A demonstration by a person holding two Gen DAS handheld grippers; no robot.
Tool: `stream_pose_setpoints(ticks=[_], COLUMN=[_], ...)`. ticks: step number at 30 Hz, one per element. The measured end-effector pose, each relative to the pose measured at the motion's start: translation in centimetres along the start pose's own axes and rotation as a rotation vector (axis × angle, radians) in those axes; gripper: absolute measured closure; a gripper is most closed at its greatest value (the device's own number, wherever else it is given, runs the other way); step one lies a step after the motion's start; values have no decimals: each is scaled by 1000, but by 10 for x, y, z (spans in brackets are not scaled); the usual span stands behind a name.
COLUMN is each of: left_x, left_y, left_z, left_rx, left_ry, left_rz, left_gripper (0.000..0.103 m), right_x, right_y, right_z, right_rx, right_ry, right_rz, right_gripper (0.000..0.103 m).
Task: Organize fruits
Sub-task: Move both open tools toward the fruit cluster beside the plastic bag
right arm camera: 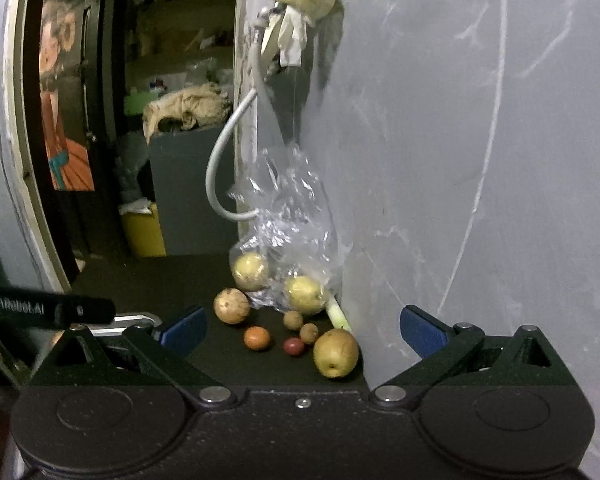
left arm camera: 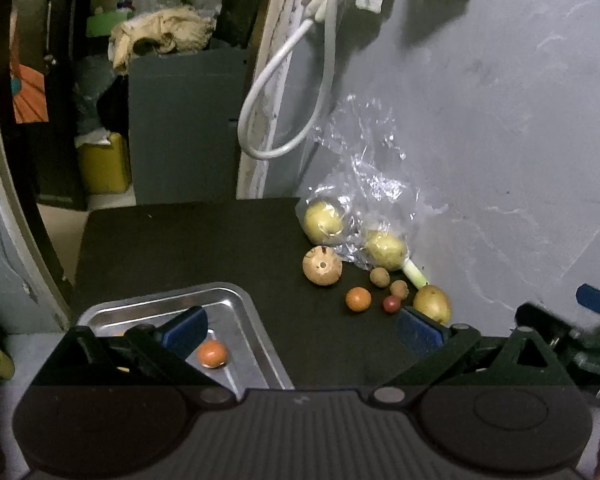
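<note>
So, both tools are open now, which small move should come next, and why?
Probably ease the right tool forward toward the yellow fruit nearest it. Both tools stand open and hold nothing. Only one orange fruit lies in the metal tray, while the others sit loose on the dark mat beside the plastic bag.

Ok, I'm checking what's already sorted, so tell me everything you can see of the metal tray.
The metal tray is a shallow, shiny silver pan with rounded corners and a raised rim, lying flat on the dark mat at its near left. One small orange fruit rests inside. The left gripper, fingers open, hangs over it and hides much of it. In the right wrist view only a sliver of rim shows.
</note>
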State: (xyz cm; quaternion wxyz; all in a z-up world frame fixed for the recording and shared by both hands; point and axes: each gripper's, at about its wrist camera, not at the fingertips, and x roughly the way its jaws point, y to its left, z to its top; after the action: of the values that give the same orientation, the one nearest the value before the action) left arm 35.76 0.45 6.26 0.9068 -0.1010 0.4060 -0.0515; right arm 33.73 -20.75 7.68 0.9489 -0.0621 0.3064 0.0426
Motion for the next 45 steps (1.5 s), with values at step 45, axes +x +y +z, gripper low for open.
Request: stream_pose_setpoints(ticks=[45], left_x=[202], left_y=[-47], left_z=[10], left_rx=[-32], left_ry=[246], left_rz=[-84], left_gripper=[27], right_x=[165], right_y=[-15], right_z=[-89], right_rx=[388], right_ry=[57], right_rz=[-155], right_gripper=[21])
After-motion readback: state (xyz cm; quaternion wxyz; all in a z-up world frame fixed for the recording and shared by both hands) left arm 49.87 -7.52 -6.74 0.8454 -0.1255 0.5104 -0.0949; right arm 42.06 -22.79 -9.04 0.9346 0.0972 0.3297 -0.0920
